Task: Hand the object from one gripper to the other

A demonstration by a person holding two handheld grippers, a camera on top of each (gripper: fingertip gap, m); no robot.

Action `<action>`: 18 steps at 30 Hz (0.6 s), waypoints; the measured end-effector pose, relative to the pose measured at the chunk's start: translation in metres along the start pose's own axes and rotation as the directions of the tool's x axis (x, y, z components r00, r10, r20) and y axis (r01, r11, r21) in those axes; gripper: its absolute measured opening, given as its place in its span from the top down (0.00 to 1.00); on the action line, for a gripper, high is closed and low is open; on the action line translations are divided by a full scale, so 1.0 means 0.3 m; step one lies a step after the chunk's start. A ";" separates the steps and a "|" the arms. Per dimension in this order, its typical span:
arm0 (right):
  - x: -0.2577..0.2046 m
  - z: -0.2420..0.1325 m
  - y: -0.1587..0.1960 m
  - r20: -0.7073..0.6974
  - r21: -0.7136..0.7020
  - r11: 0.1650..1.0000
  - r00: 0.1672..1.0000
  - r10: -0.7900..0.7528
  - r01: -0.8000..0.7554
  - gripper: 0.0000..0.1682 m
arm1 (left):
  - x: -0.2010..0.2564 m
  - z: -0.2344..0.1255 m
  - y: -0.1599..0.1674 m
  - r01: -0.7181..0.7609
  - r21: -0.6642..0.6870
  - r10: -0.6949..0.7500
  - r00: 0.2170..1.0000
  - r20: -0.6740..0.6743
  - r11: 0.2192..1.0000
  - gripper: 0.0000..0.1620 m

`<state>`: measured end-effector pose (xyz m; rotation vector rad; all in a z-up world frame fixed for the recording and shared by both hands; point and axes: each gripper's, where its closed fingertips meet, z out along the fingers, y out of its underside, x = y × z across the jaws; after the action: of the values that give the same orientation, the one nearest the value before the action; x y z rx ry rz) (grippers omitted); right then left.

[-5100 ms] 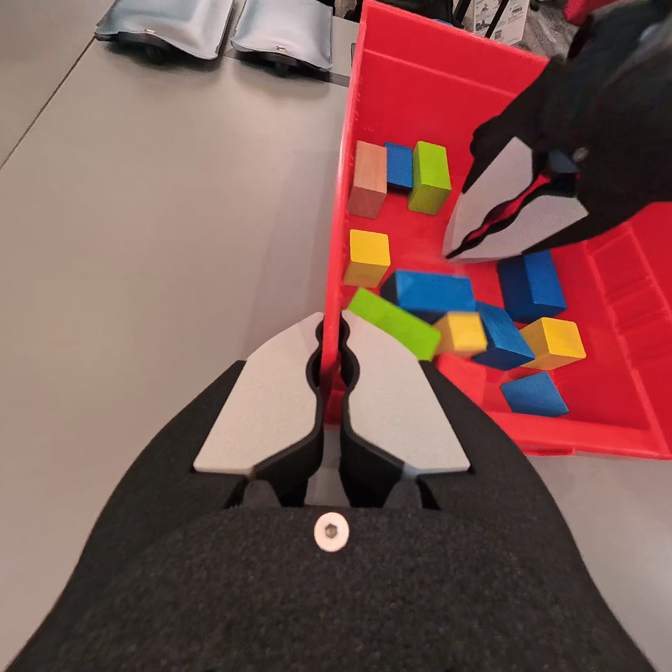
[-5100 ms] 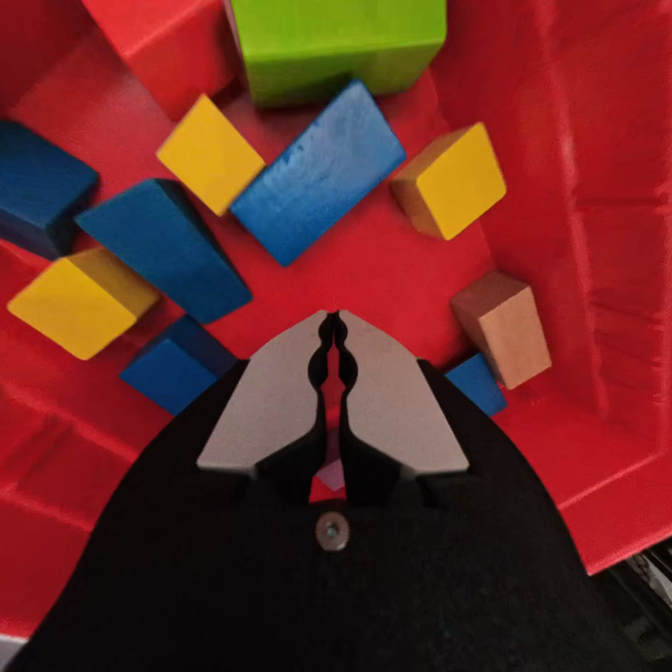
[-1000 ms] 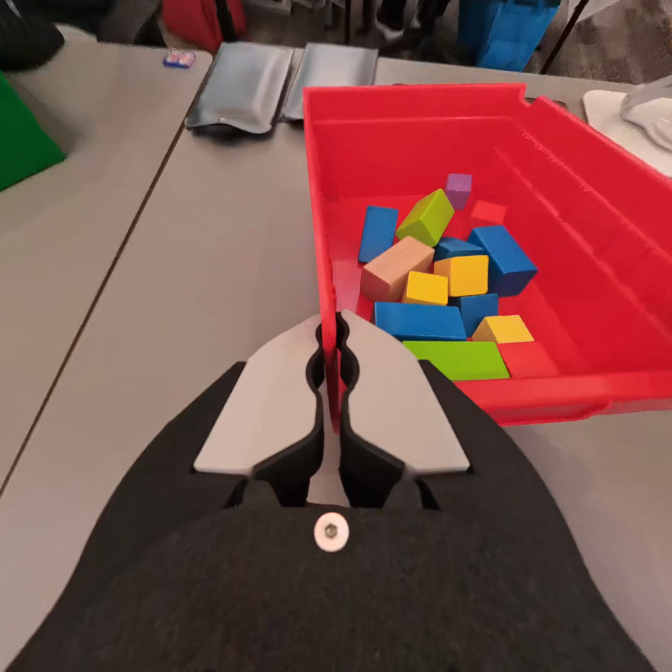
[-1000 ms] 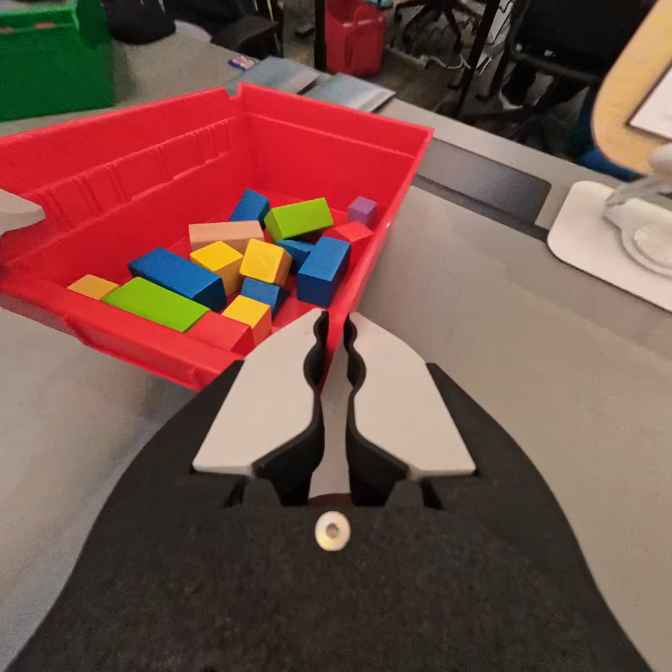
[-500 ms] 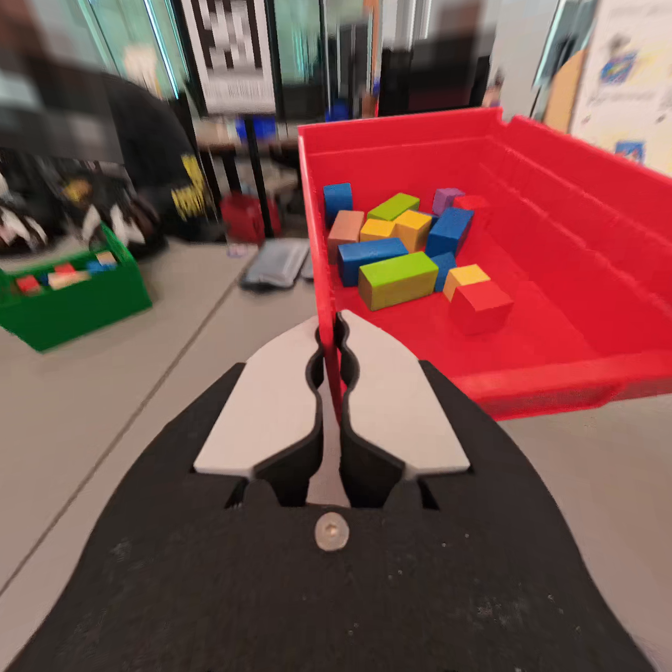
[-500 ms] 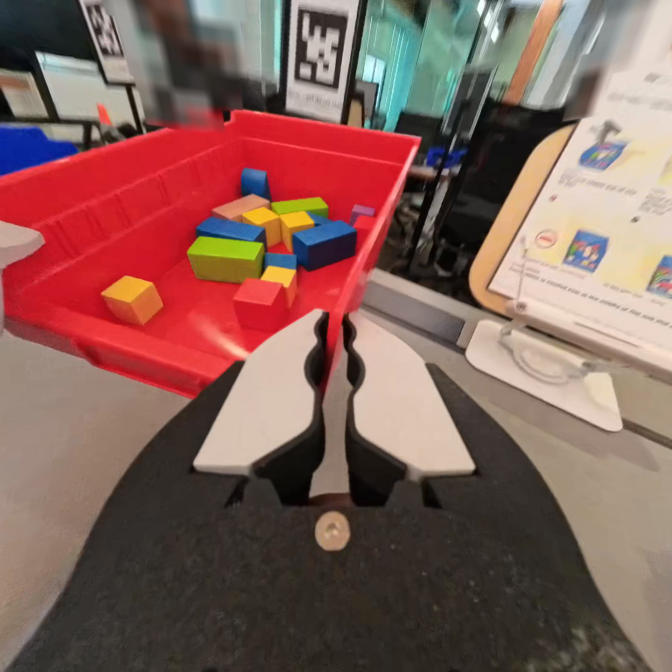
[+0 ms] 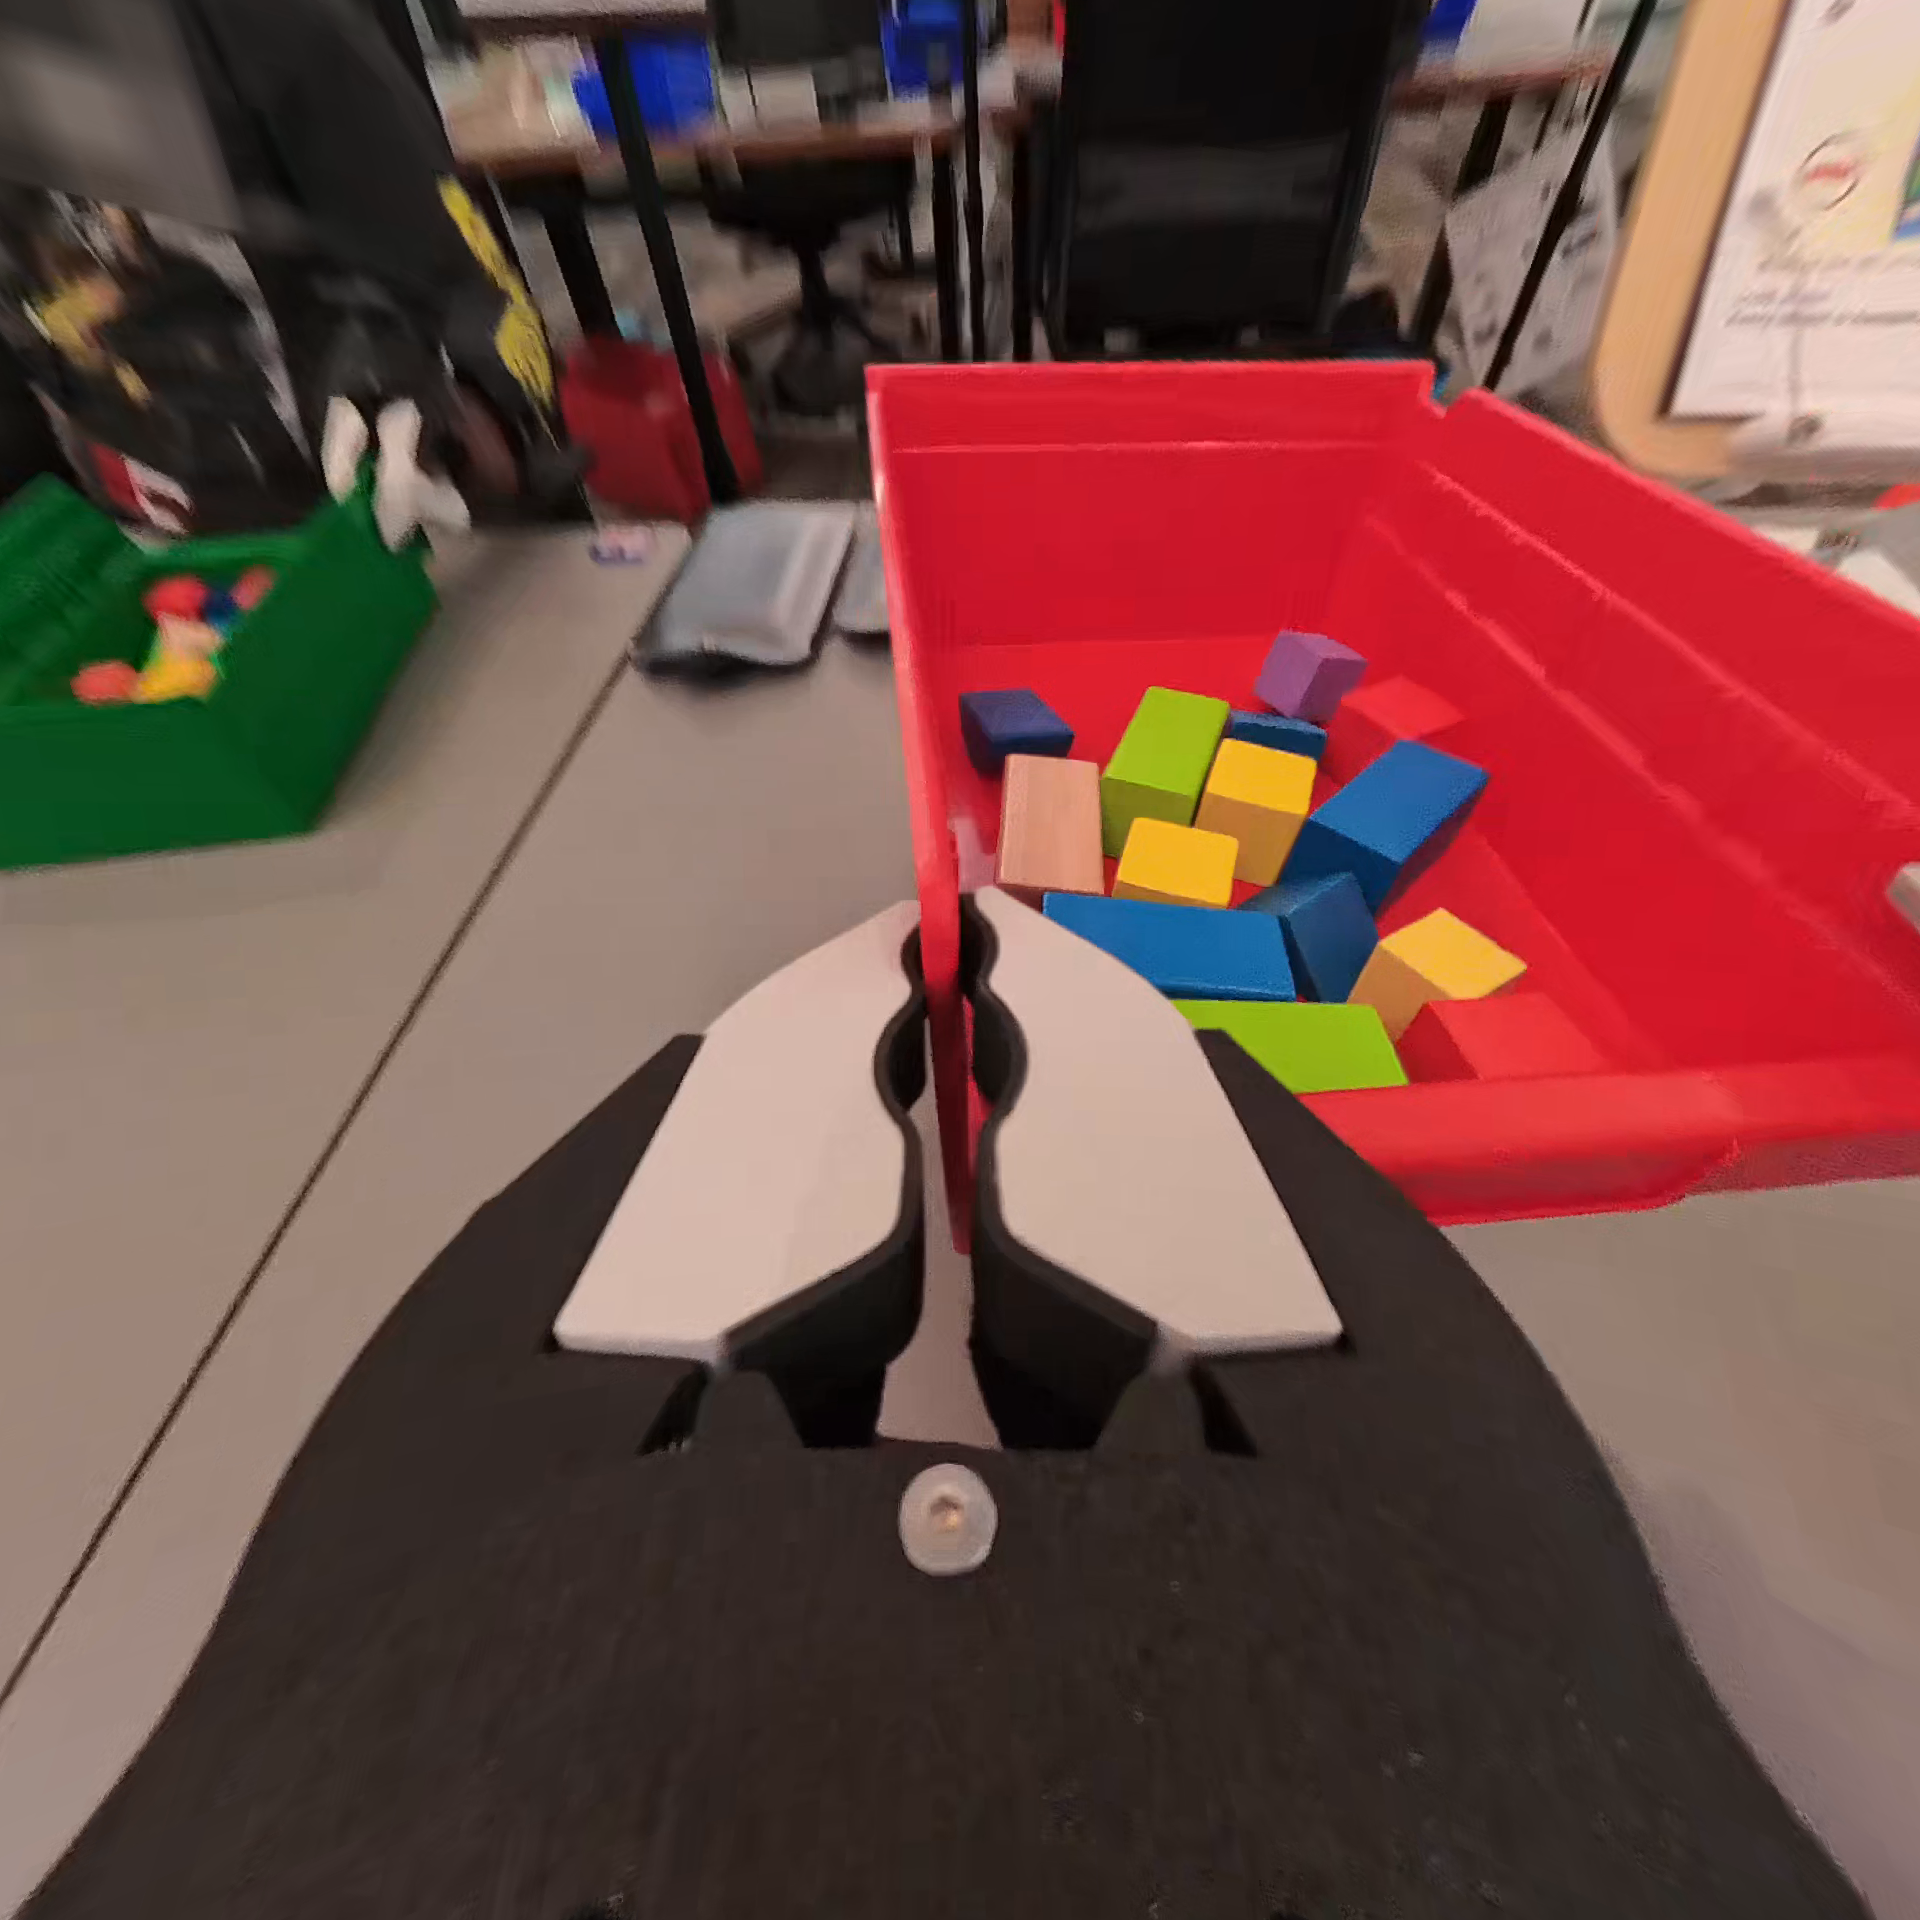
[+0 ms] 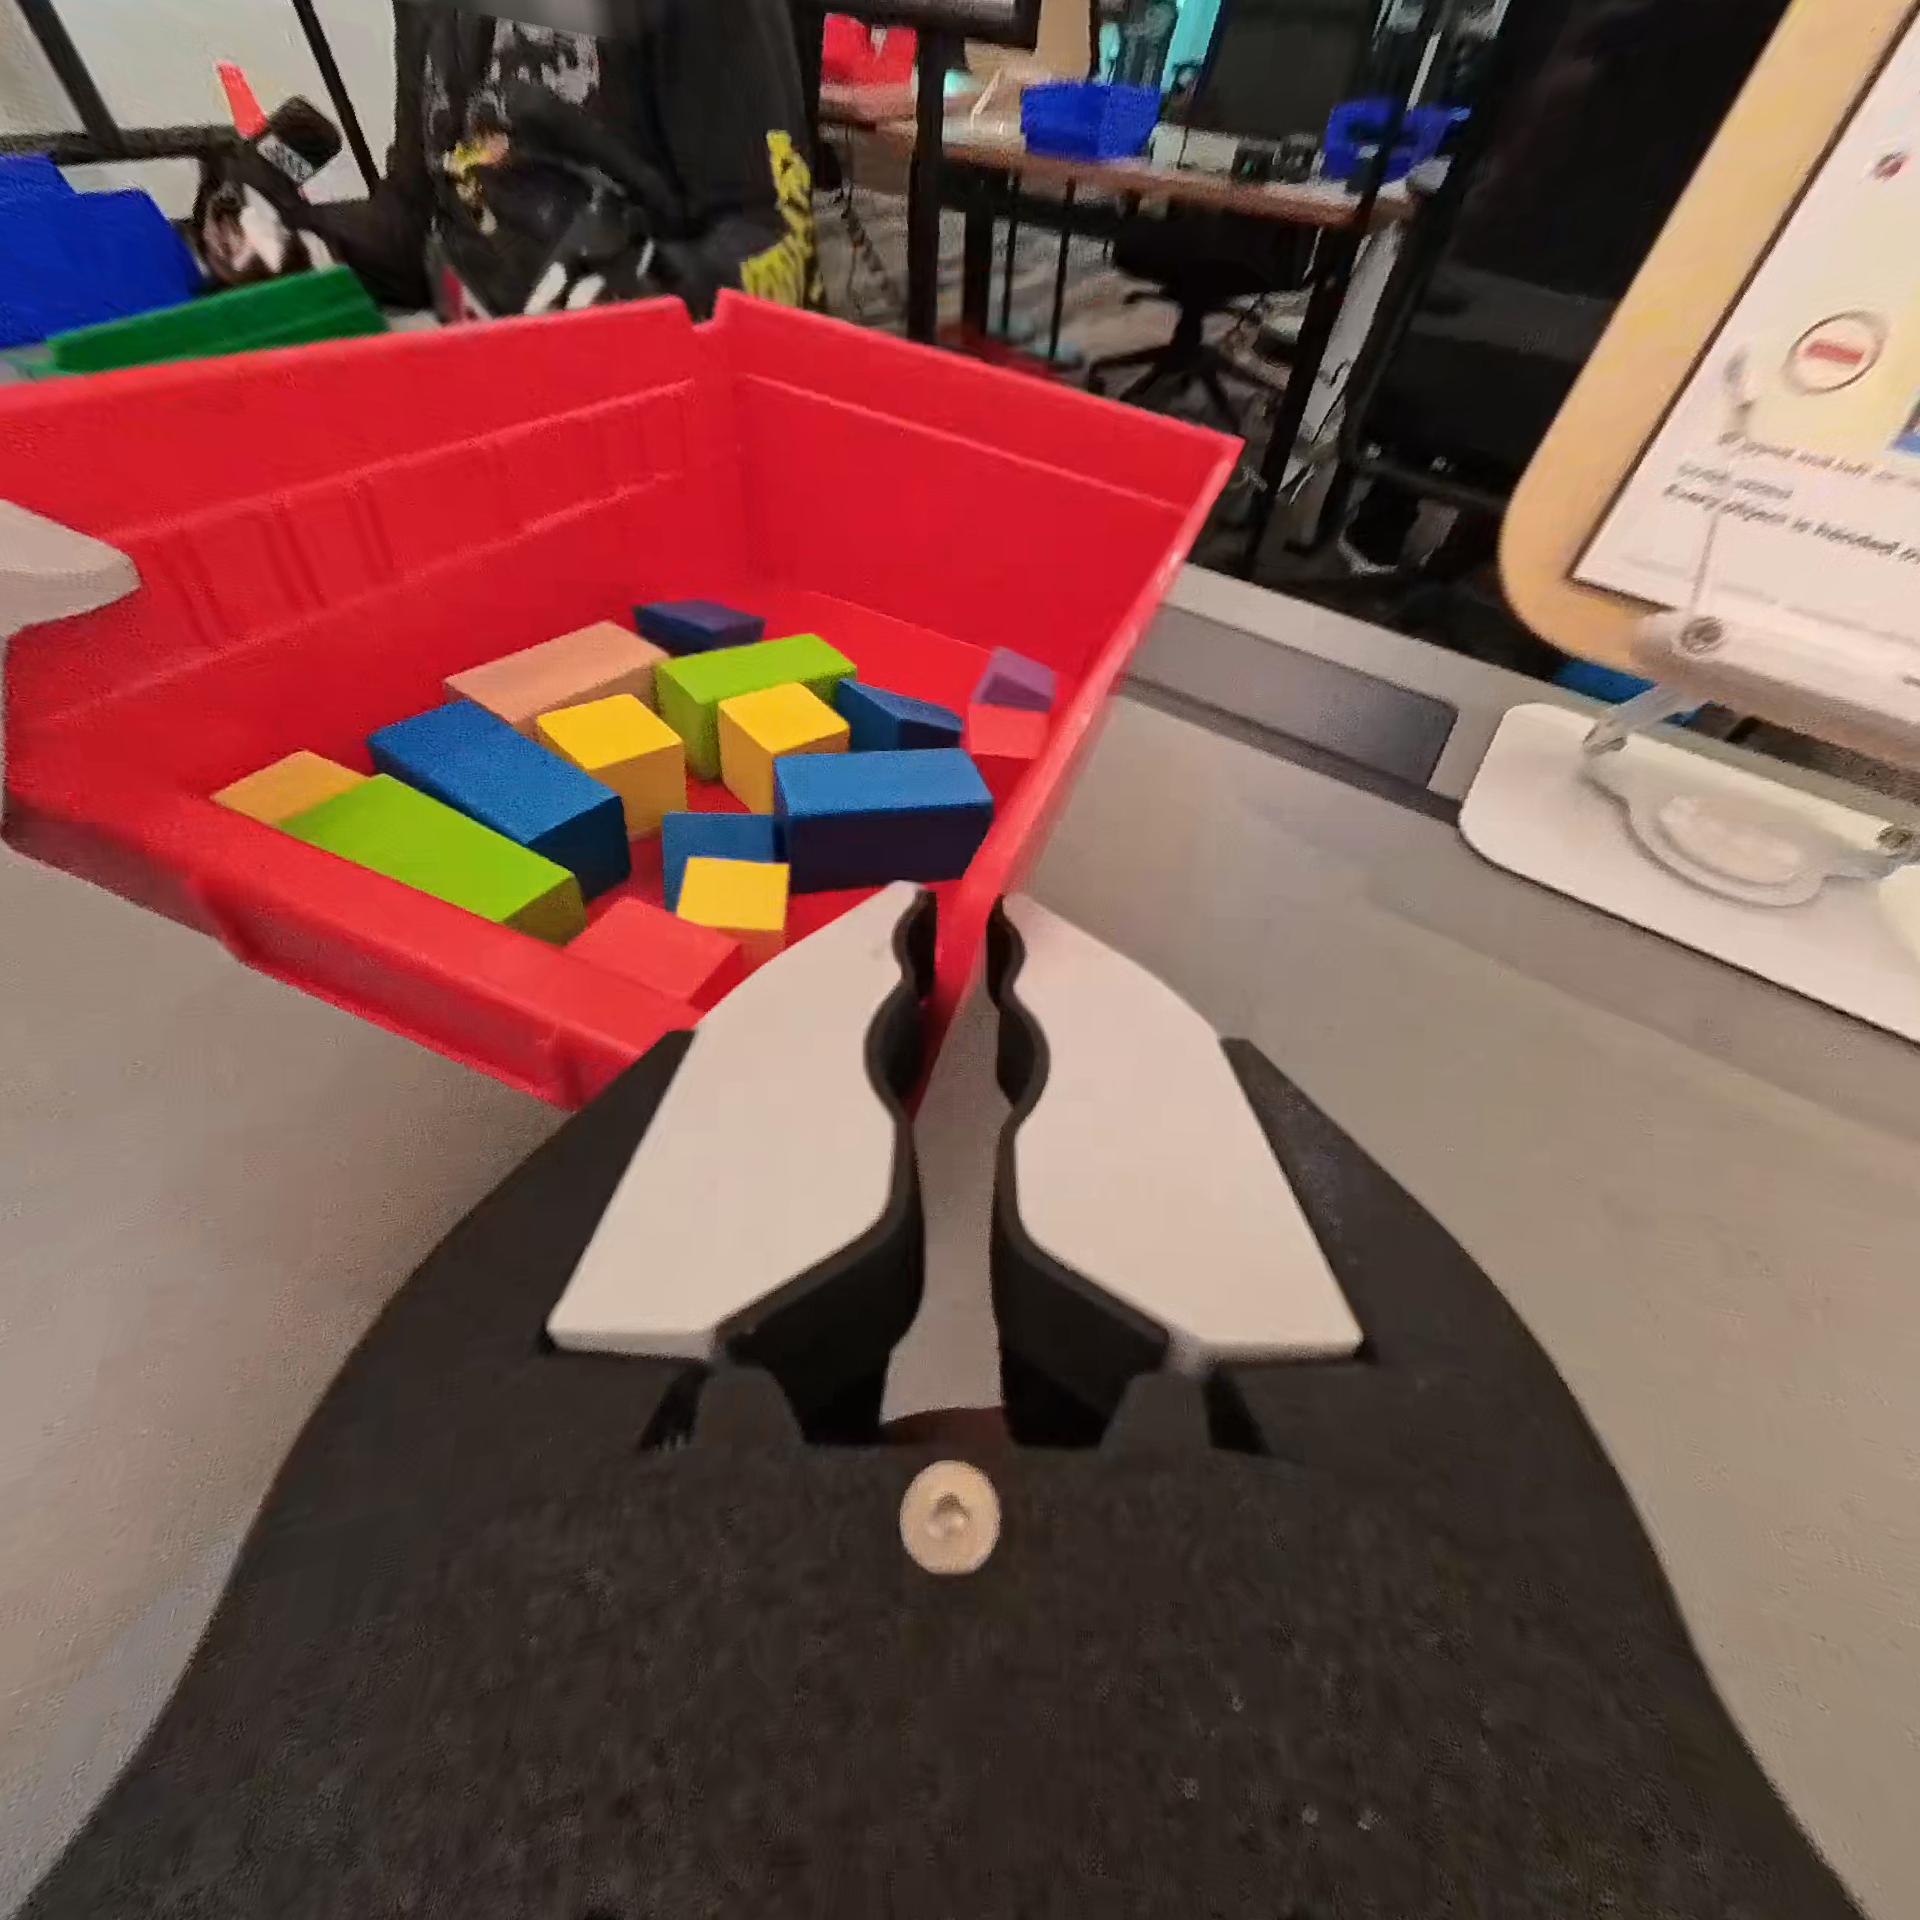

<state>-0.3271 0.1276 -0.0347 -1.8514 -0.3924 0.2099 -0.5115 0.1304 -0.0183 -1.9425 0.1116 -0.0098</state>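
Observation:
A red plastic bin [image 7: 1507,1153] holds several coloured wooden blocks, among them a long green block [image 7: 1299,1039], a long blue block [image 7: 1174,945] and a tan block [image 7: 1049,821]. My left gripper [image 7: 943,914] is shut on the bin's left wall near the front corner. My right gripper [image 8: 961,904] is shut on the bin's right wall [image 8: 1101,665] near the front corner. The left gripper's finger [image 8: 52,582] shows at the bin's far side in the right wrist view. The bin [image 8: 416,966] appears held a little off the grey table.
A green bin [image 7: 208,707] with small toys stands at the left. Two grey pouches [image 7: 748,592] lie behind the red bin. A white stand [image 8: 1714,831] holding a framed board is at the right. Desks, chairs and bags fill the background.
Both grippers stay shut on the bin's walls. The bin has tipped back down from its steeper upward tilt half a second ago, and the blocks have slid toward the front wall.

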 end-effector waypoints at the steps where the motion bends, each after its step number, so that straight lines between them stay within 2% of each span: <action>1: -0.010 0.019 0.007 0.014 -0.030 1.000 1.000 -0.002 0.002 0.94 | -0.016 0.032 0.015 0.023 -0.066 -0.023 1.000 -0.003 0.998 0.99; 4: -0.018 0.071 0.031 0.012 -0.154 0.985 0.997 -0.072 0.073 0.94 | -0.043 0.088 0.031 0.047 -0.148 -0.046 0.999 0.010 0.988 0.99; 6: -0.016 0.072 0.025 0.025 -0.173 0.982 0.997 -0.075 0.078 0.94 | -0.042 0.073 0.025 0.054 -0.145 -0.051 0.998 0.020 0.988 0.99; 11: 0.001 0.003 0.013 0.009 -0.088 0.994 0.998 -0.065 0.065 0.95 | 0.001 -0.028 0.004 -0.010 -0.052 0.012 0.999 0.052 0.999 0.99; 14: 0.012 0.009 0.018 -0.007 -0.022 1.000 1.000 -0.018 0.018 0.95 | 0.016 -0.033 -0.011 -0.039 0.033 0.038 0.999 0.033 0.999 0.99; 16: 0.026 0.012 0.020 -0.030 0.037 0.999 0.999 -0.016 0.017 0.95 | 0.031 -0.044 -0.030 -0.111 0.108 0.106 0.993 0.045 0.988 0.99; 18: 0.041 0.022 0.038 -0.026 0.024 1.000 1.000 0.010 -0.009 0.95 | 0.044 -0.042 -0.034 -0.171 0.128 0.163 0.984 0.072 0.977 0.98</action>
<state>-0.3161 0.1349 -0.0468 -1.8306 -0.3619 0.1960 -0.4984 0.1214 -0.0049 -1.7922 0.2277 0.1503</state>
